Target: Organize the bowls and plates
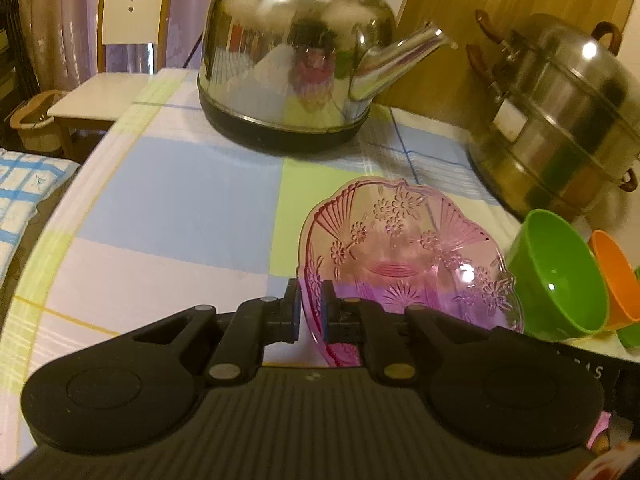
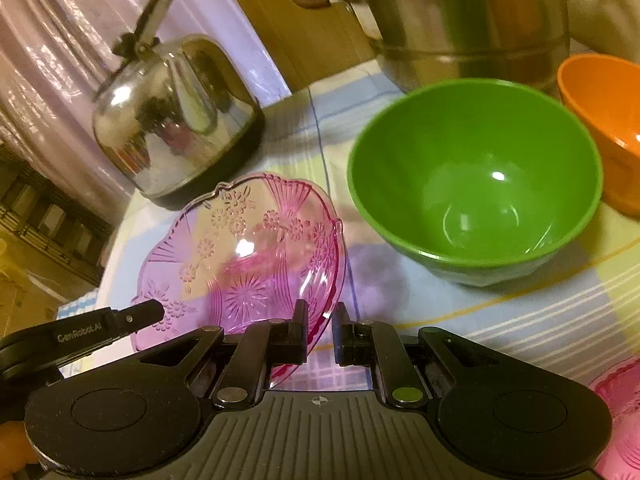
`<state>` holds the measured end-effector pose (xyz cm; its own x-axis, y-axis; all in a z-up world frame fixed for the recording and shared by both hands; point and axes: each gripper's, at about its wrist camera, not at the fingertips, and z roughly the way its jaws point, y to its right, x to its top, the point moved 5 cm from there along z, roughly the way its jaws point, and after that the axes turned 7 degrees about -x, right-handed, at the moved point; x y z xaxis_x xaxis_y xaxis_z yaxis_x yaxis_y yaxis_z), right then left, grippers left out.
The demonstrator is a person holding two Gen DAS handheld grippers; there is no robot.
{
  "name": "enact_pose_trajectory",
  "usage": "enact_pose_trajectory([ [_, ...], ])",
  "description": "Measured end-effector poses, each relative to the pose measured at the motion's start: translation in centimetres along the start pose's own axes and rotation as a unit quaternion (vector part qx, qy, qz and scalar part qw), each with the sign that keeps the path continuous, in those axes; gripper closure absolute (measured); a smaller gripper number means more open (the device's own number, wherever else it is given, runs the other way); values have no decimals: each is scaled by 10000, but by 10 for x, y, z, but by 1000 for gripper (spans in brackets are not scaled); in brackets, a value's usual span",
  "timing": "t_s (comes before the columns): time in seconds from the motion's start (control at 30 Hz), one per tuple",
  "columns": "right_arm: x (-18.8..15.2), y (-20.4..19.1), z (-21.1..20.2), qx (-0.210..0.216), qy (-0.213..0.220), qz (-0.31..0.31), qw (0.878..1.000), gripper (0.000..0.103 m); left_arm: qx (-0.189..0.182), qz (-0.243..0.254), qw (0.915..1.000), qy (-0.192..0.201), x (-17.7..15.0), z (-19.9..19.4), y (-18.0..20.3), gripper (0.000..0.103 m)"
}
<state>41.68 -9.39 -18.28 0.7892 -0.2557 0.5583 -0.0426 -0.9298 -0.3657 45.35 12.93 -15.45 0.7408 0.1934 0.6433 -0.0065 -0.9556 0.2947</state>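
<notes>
Closest to the lens in both wrist views is the black ribbed body of each gripper, and both are pinching the same thing: a see-through pink dish (image 1: 404, 264). It's pressed glass or plastic, hard to say which, with a wavy scalloped rim, little daisy-like flowers, fan-shaped ribbing and a starburst near the bottom, and it throws a purplish tint onto the cloth beneath. The left gripper (image 1: 311, 312) has its jaws nearly shut with the near edge of the dish running between the pads, so it's clamped on the rim. The right gripper (image 2: 320, 334) is closed down just as far, with the dish's rim caught at its left pad; the left gripper's black arm shows at the dish's opposite side in that view. The dish is tilted, over the checked tablecloth (image 1: 180, 208) in pale blue, lime and white, just beside a green bowl (image 2: 476, 184) that sits upright and empty. An orange bowl (image 2: 604, 128) is right behind the green one, touching or nearly so. Further back there's a shiny steel kettle (image 1: 288, 52) with a dark base, and a stacked steel steamer pot (image 1: 560, 120) with brown handles. A second pink dish (image 2: 620, 412) peeks in at the lower right edge of the right view. A white chair (image 1: 132, 16) stands past the far end of the table.
</notes>
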Motion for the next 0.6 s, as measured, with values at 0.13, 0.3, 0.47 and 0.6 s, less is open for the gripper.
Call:
enact_pose_trajectory([
  [0.13, 0, 1, -20, 91, 72, -28, 9999, 91, 19, 52, 9999, 89, -1, -21, 9, 95],
  [0.3, -1, 1, -45, 171, 159, -127, 9996, 91, -8, 56, 9997, 249, -6, -51, 19, 95],
  [0.47, -7, 2, -72, 317, 211, -196, 9991, 91, -152, 14, 9990, 420, -17, -85, 30, 95],
  [0.6, -21, 11, -101, 373, 227, -193, 9989, 91, -170, 142, 9983, 537, -33, -112, 50, 95],
])
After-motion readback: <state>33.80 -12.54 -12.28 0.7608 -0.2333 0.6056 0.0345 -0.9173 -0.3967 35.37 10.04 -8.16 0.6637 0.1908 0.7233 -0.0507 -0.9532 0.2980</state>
